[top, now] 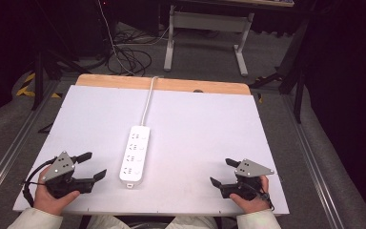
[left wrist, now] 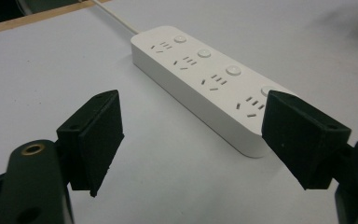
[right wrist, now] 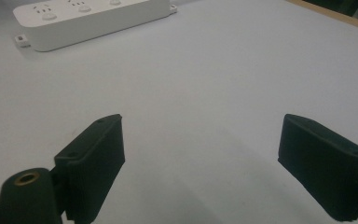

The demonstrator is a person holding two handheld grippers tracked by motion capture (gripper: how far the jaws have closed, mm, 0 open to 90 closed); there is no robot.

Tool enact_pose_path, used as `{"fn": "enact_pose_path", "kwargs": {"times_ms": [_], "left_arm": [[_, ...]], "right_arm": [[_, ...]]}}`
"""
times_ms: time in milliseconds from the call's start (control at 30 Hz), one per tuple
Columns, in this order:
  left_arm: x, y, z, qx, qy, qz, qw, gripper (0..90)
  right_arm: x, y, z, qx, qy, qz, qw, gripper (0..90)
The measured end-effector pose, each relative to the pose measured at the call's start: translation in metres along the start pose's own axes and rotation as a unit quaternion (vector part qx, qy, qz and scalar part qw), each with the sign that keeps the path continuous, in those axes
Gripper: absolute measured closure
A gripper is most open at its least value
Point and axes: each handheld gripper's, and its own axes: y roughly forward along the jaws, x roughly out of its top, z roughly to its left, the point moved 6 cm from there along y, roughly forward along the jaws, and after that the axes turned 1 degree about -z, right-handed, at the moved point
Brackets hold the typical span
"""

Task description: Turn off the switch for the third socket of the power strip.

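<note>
A white power strip (top: 135, 153) lies along the middle of the white table (top: 200, 129), its cable (top: 147, 100) running off over the far edge. My left gripper (top: 92, 165) rests near the front left, a short way left of the strip, open and empty. In the left gripper view the power strip (left wrist: 205, 79) lies just beyond the wide-apart jaws of my left gripper (left wrist: 200, 140). At the front right my right gripper (top: 223, 171) is held open with nothing in it. The right gripper view has the power strip (right wrist: 88, 18) far off at top left, past my right gripper (right wrist: 214, 168).
A wooden strip (top: 162, 84) borders the table's far edge. Beyond it stand a white desk frame (top: 207, 28) and loose cables (top: 128, 57) on the grey floor. Metal rails (top: 314, 157) run along both sides of the table.
</note>
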Motion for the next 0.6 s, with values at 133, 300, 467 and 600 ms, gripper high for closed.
{"fn": "enact_pose_path", "kwargs": {"times_ms": [133,300,467,600], "left_arm": [[-0.0016,0.0016,0.0025,0.009,-0.010,0.006,0.9999,20.8],[-0.0007,0.0007,0.0023,0.009,-0.010,0.003,0.9999,21.0],[-0.0006,0.0002,0.0020,0.017,0.002,0.006,0.9998,21.4],[0.0001,-0.0010,0.0010,0.018,0.003,0.005,0.9998,21.4]], "right_arm": [[-0.0004,-0.0002,-0.0006,-0.001,-0.002,-0.002,1.0000,15.2],[-0.0019,0.0016,-0.0007,-0.003,-0.007,0.005,1.0000,15.0],[-0.0017,0.0011,-0.0015,-0.006,-0.007,0.002,1.0000,15.1],[-0.0025,0.0017,-0.0015,-0.008,-0.011,0.007,0.9999,15.2]]}}
